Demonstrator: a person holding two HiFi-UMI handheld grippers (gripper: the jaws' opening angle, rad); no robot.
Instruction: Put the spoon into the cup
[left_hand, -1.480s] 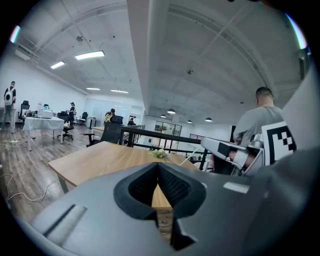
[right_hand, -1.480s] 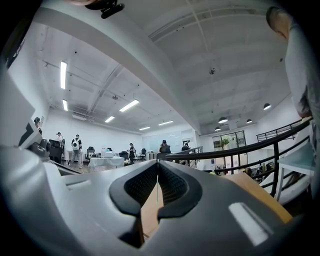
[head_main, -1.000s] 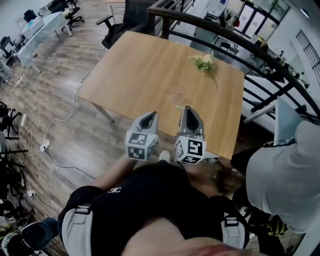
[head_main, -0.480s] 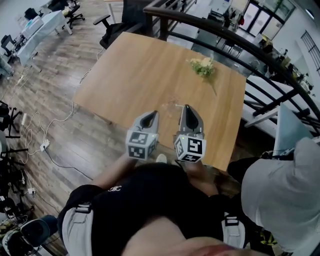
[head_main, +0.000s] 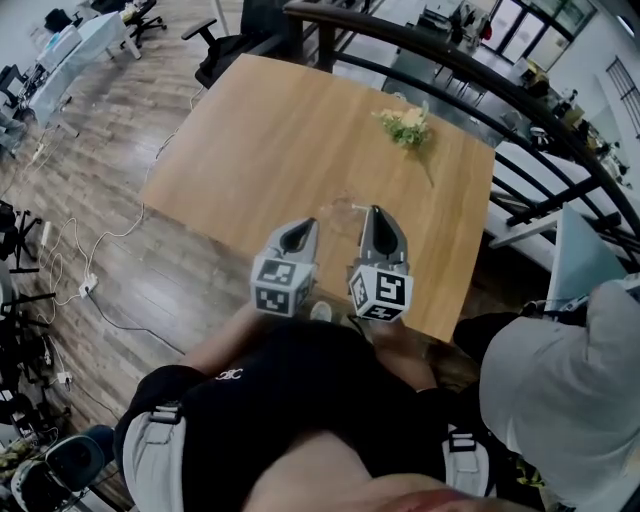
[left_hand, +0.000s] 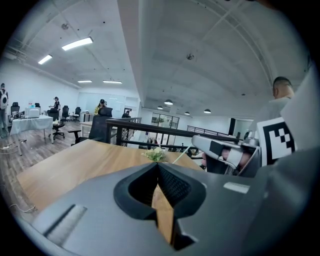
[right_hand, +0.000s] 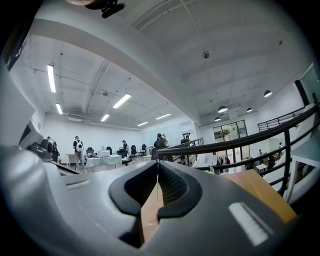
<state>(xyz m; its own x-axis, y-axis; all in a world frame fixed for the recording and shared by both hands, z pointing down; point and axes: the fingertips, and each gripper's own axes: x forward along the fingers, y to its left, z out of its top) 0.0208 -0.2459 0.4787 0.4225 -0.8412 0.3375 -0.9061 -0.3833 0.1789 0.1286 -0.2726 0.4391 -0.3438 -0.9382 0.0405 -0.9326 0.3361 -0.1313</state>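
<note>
White cables (head_main: 90, 290) trail over the wooden floor at the far left of the head view, beside the light wooden counter (head_main: 270, 130), which fills the upper middle. An office chair (head_main: 225, 50) stands past the counter's far left corner.

The left hand-held gripper (head_main: 298, 232) hovers over the near edge of the counter. In its own view its jaws (left_hand: 158, 167) are clenched tip to tip, with nothing between them. Just to its right, a faint clear cup (head_main: 343, 208) stands on the counter, between the two gripper tips and slightly ahead of them. I cannot pick out the spoon in any view.

The right hand-held gripper (head_main: 375, 214) is alongside, its jaws (right_hand: 157, 165) likewise clenched and empty.

Further up and right, a small sprig of flowers (head_main: 405, 125) lies on the counter, well apart from the cup. A dark railing (head_main: 450, 70) runs behind it. A second person in a pale top (head_main: 560, 380) stands at the lower right.
</note>
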